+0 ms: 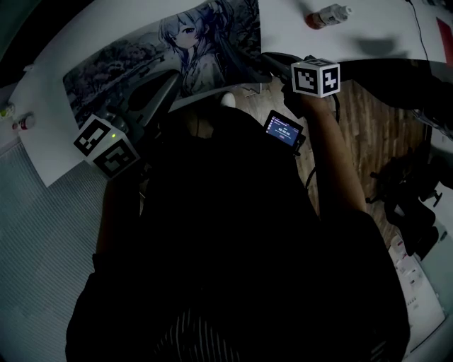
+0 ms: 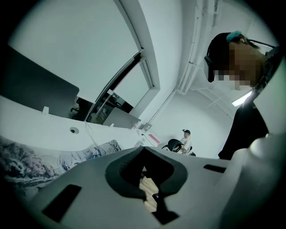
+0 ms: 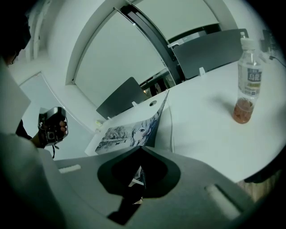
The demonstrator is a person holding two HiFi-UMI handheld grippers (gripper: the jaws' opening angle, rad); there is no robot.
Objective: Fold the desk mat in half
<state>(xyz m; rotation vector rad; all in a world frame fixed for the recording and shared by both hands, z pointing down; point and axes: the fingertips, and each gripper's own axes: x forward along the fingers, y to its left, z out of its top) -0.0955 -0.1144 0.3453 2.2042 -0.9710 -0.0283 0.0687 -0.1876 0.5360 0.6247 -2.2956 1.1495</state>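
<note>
The desk mat (image 1: pixel 141 53), printed with an anime figure, lies on the white table (image 1: pixel 368 35) ahead of me. My right gripper (image 1: pixel 267 62) is at the mat's near right edge. In the right gripper view that edge (image 3: pixel 129 132) rises off the table and runs down into the jaws, and the right gripper (image 3: pixel 140 151) is shut on it. My left gripper (image 1: pixel 170 85) hovers at the mat's near left part. In its own view the left gripper (image 2: pixel 143 151) has its tips together, nothing shows between them, and the mat (image 2: pixel 40 163) lies to the left.
A bottle holding orange liquid (image 1: pixel 327 15) (image 3: pixel 248 85) stands on the table right of the mat. A small bottle (image 1: pixel 25 122) sits at the table's left end. Wooden floor (image 1: pixel 375 134) and a dark chair (image 1: pixel 417 191) lie to my right. A person (image 2: pixel 185 138) sits far off.
</note>
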